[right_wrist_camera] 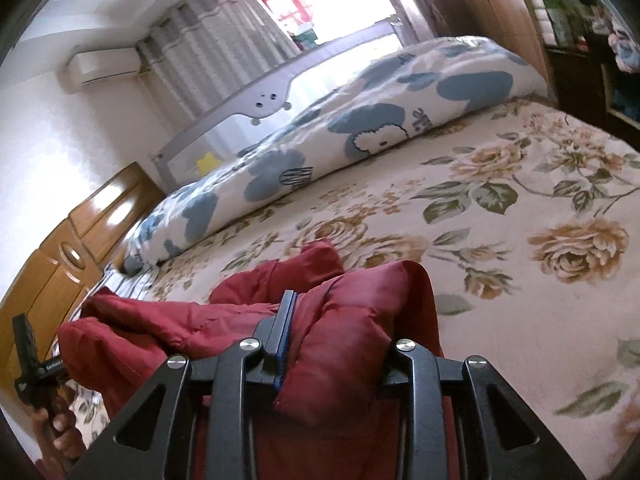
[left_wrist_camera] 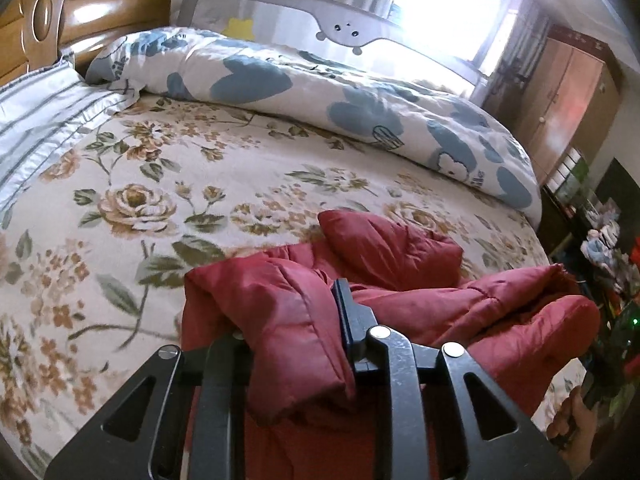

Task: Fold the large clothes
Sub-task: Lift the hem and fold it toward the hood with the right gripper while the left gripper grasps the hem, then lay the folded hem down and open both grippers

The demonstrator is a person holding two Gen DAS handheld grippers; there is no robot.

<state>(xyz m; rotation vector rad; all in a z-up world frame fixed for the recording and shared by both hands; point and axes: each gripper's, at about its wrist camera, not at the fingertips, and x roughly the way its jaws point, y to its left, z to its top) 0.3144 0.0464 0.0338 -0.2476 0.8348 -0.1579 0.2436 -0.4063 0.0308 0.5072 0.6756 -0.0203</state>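
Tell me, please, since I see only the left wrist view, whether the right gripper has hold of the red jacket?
Observer: Yes, the right gripper is shut on a puffy fold of the red jacket.
Operator: Thank you. Is my left hand visible from that side?
Observer: It is. At the lower left of the right wrist view, the left hand grips a black handle.
Operator: Is anything on the wall outside my view?
Observer: A white air conditioner is mounted high, left of the grey curtains.
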